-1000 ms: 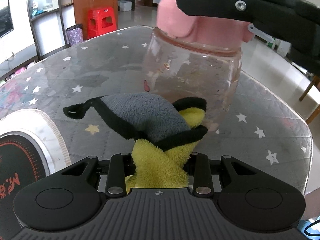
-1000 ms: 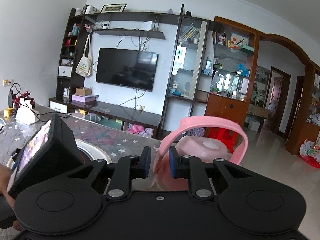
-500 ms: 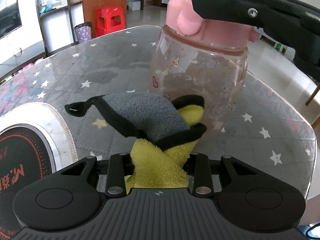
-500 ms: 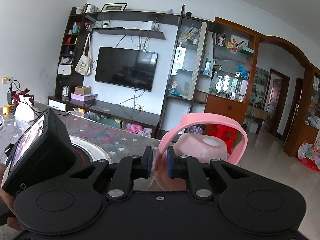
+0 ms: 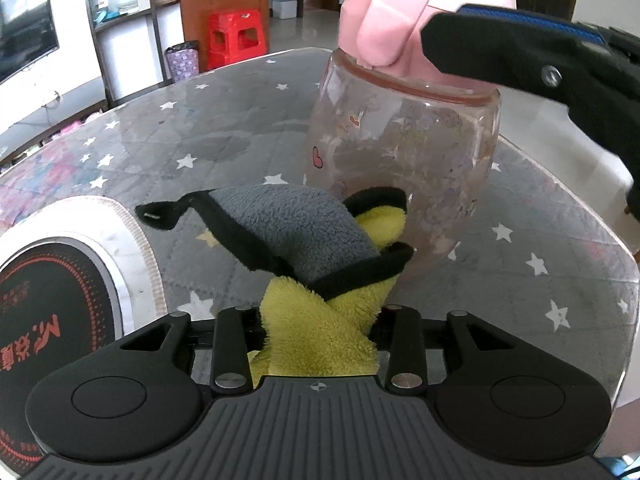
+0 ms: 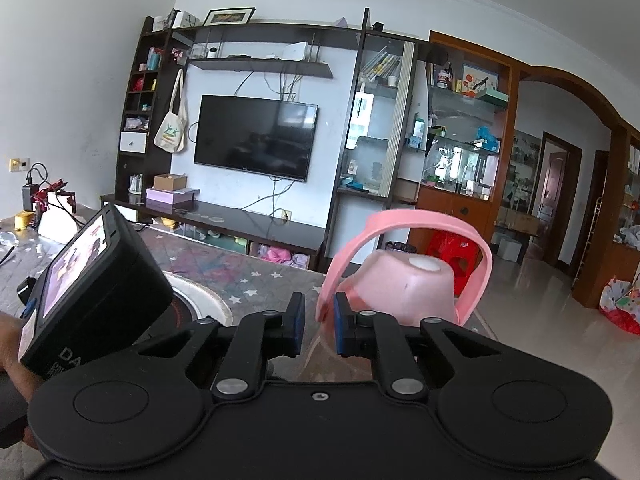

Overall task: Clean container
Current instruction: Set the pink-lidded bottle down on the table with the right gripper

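The jar (image 5: 404, 160) stands on the tabletop (image 5: 200, 140), right gripper (image 6: 319, 330) fingers clamped on its pink handle (image 6: 400, 226). Left gripper (image 5: 316, 336) fingers, just eased wider, hold the cloth (image 5: 304, 248) against the glass. Recommended: steady top, firm wiping pressure.

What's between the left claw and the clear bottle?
In the left wrist view, only the yellow-and-grey cloth, gripped in the left claw, bridges to the bottle.
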`<state>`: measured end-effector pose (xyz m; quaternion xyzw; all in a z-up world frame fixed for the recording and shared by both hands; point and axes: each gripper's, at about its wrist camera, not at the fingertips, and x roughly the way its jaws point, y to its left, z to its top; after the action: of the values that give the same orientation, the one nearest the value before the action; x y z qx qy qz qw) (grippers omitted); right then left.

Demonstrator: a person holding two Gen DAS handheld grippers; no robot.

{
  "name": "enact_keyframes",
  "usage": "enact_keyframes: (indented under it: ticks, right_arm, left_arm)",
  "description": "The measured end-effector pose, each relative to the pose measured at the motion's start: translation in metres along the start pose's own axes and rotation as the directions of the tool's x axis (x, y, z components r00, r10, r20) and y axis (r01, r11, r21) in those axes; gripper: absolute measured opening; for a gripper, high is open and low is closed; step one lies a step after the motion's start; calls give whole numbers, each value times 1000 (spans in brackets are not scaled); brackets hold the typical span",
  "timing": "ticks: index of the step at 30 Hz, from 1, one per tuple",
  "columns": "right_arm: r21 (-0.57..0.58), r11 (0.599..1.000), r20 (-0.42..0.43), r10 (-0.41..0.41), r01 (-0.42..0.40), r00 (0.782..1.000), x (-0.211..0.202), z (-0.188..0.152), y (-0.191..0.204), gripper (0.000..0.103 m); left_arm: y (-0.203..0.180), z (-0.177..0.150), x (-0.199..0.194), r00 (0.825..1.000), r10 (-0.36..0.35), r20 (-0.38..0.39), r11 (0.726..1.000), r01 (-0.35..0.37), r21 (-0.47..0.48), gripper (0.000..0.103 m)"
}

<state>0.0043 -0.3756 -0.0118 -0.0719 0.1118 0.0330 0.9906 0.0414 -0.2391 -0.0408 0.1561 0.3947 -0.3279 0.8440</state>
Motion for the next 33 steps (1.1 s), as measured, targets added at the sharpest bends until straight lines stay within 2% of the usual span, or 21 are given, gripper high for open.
enact_keyframes:
  ticks: [8,12,16,29,33]
  right_arm:
    - [19,1000,-19,8,-7,1000,-11,-19,1,16]
    - [32,999,-29,10,-9,1000,-14,-26,0,21]
    - [43,999,-36,3,-2,999,-21,-32,-7,21]
    - [71,997,-87,-23,29,996,-39,-49,-11,28]
    - [84,996,-107,-26,35,994,-40,-50,-3,40]
  left_arm:
    - [-3,2,-5,1000,31,-5,999,-31,-29,51]
    - [-3,3,-7,999,35,2,999,-35,-41,58]
    - [-4,4,-10,999,40,6,998,-40,-49,64]
    - [-12,8,-31,998,57,41,995,-54,-86,68]
    - [-15,8,-41,996,76,49,992,-71,-105,68]
